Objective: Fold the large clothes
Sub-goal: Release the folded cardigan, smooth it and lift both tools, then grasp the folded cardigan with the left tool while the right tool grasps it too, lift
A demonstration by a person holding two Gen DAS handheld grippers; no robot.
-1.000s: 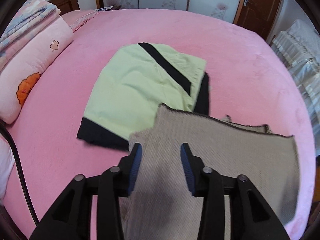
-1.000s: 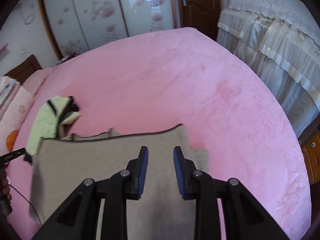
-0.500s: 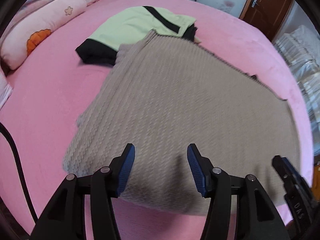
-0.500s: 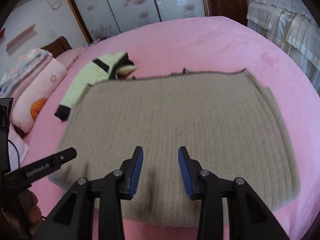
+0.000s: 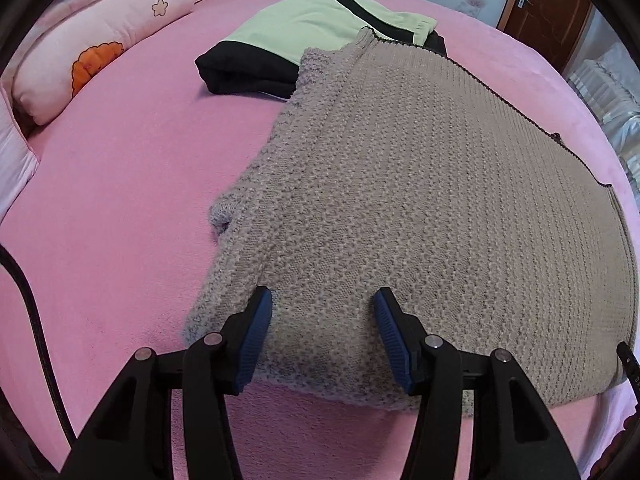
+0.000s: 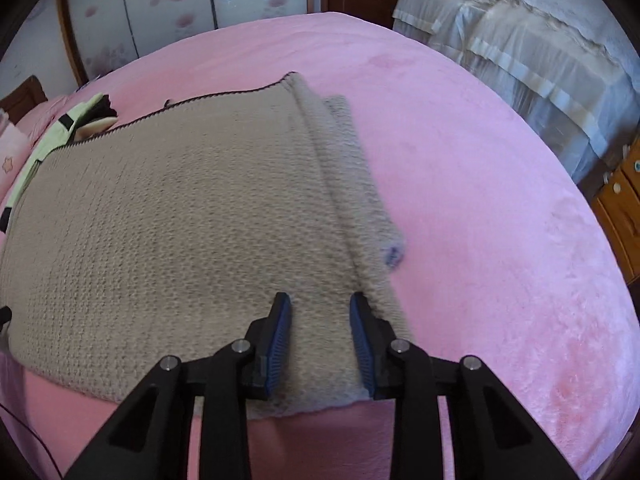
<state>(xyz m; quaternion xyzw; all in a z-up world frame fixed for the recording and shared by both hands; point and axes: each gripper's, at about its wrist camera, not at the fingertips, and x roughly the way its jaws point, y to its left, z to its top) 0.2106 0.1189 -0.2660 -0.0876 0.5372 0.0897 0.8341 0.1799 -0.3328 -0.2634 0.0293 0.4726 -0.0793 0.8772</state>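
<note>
Sweater [image 5: 420,208], grey knit, lies spread flat on the pink bed [image 5: 120,184], its far left corner overlapping the folded green-and-black garment [image 5: 312,28]. Each gripper sits at a near corner, probably so the hem can be set down square: the left gripper [image 5: 322,334] and the right gripper [image 6: 320,334] both stand released, jaws apart over the knit. A sleeve [image 6: 360,184] lies along the right edge. No containers appear.

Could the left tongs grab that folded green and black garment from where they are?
Probably not without moving forward: the left tongs hover open over the near edge of the grey sweater, whose far corner overlaps the green and black garment.
</note>
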